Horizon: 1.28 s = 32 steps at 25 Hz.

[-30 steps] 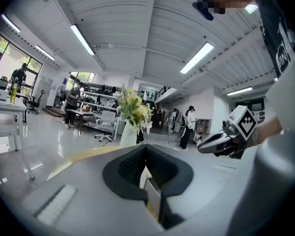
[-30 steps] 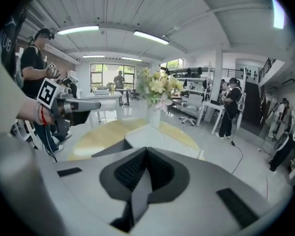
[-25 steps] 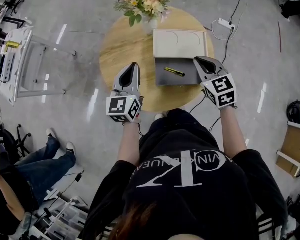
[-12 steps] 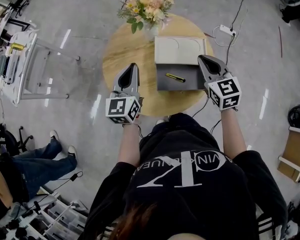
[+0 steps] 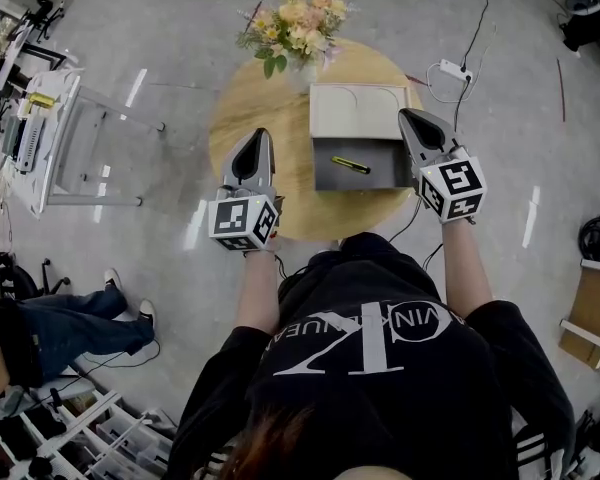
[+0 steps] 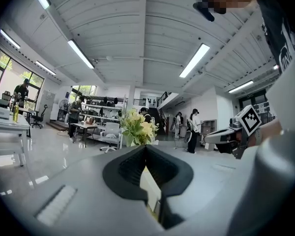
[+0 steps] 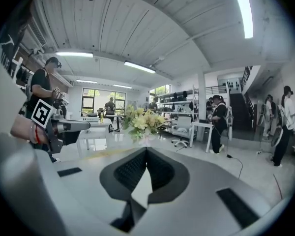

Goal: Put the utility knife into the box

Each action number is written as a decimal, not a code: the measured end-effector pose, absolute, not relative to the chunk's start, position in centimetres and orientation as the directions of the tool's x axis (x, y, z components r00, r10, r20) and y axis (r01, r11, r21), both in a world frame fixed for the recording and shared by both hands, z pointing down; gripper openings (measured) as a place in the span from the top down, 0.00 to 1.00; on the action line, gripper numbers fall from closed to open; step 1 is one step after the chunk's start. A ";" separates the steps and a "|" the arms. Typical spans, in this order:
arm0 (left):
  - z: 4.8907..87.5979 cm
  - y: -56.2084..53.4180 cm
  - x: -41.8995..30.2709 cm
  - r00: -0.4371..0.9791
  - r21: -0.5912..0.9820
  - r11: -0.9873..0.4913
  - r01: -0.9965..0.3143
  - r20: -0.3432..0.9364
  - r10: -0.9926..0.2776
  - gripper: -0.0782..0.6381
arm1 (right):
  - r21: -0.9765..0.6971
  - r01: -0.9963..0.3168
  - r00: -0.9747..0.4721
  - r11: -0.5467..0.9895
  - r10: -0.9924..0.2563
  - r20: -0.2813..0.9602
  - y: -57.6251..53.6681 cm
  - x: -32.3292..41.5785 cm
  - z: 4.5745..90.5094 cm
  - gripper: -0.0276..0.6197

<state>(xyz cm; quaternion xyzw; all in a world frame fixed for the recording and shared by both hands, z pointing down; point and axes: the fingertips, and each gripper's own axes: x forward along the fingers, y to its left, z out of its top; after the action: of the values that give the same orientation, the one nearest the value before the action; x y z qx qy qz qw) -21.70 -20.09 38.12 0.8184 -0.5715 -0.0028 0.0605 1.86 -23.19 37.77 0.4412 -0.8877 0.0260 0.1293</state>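
Left hand-held gripper (image 5: pixel 259 134) edged outward; flowers (image 5: pixel 295 23) beside box (image 5: pixel 360 111).

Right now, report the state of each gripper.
Left gripper: shut, holding nothing.
Right gripper: shut, holding nothing.

Ahead of the jaws: one utility knife (image 5: pixel 350 165), one box (image 5: pixel 325 174), one flower bunch (image 5: pixel 292 25), one worktop (image 5: pixel 265 98). Two grippers: left gripper (image 5: pixel 260 134), right gripper (image 5: pixel 406 117).
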 end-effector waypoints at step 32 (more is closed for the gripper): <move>36.0 -20.6 -22.8 0.311 0.078 -0.309 -0.948 0.021 -0.950 0.88 | 0.053 -0.791 -0.592 0.610 -0.783 0.191 -24.0 1.8 36.4 0.94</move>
<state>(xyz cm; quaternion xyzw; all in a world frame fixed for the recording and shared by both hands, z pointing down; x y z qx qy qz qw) -22.85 -20.63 36.01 0.8088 -0.5867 -0.0147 0.0378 1.85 -23.98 36.42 0.4412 -0.8919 0.0187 0.0979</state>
